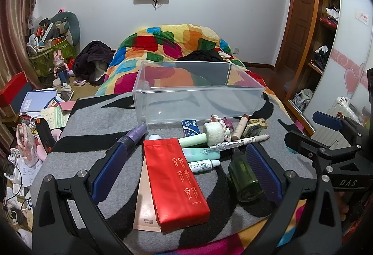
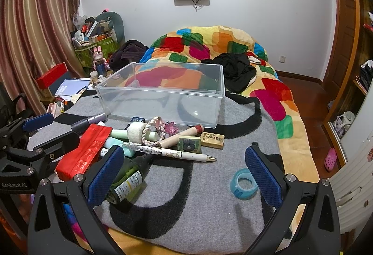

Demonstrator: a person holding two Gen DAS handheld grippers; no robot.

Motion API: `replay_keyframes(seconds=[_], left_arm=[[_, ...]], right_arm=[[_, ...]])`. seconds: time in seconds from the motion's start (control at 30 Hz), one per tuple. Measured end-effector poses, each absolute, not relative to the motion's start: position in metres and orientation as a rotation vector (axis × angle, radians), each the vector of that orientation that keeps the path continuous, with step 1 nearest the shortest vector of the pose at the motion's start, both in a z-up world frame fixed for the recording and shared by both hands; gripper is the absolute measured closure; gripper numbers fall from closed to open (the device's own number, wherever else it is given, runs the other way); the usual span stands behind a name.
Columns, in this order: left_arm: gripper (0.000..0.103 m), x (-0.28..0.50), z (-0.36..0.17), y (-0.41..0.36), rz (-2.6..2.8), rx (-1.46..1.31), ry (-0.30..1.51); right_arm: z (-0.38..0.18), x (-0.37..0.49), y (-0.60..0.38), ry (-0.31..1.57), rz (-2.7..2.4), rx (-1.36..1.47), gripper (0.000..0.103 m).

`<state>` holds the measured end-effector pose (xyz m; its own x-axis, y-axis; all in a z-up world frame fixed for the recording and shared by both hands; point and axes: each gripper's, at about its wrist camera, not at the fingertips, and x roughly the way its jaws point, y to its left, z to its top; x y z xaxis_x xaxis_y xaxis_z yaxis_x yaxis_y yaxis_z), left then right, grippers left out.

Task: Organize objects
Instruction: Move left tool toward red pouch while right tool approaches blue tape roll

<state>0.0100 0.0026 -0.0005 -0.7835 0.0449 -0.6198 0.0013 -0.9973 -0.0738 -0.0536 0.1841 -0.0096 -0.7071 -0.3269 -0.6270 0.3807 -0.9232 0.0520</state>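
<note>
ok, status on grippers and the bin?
Left gripper open. Right gripper open. Clear bin empty, red pouch untouched. Nothing blocking.

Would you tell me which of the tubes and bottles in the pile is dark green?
The small dark green bottle lying on its side beside the right claw; the other tubes are mint, white or purple.

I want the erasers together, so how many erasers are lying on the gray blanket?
2. The tan eraser lies in front of the clear bin's right corner; the green-sleeved eraser touches its left side. Others may hide under the pile.
</note>
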Motion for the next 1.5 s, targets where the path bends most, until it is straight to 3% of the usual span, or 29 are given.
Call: replay_keyframes(seconds=[1.07, 1.2, 1.5], left_arm=[[0.000, 0.013, -0.001, 0.002, 2.958, -1.009, -0.102], [0.018, 0.012, -0.001, 0.001, 2.947, -1.021, -0.100], [0.018, 0.015, -0.007, -0.010, 2.944, -1.071, -0.123]], right_arm=[[-0.006, -0.053, 0.185, 0.141, -2.601, 0.897, 0.000], [-0.004, -0.051, 0.190, 0.158, -2.619, 0.863, 0.000], [-0.010, -0.054, 0.221, 0.128, -2.676, 0.875, 0.001]])
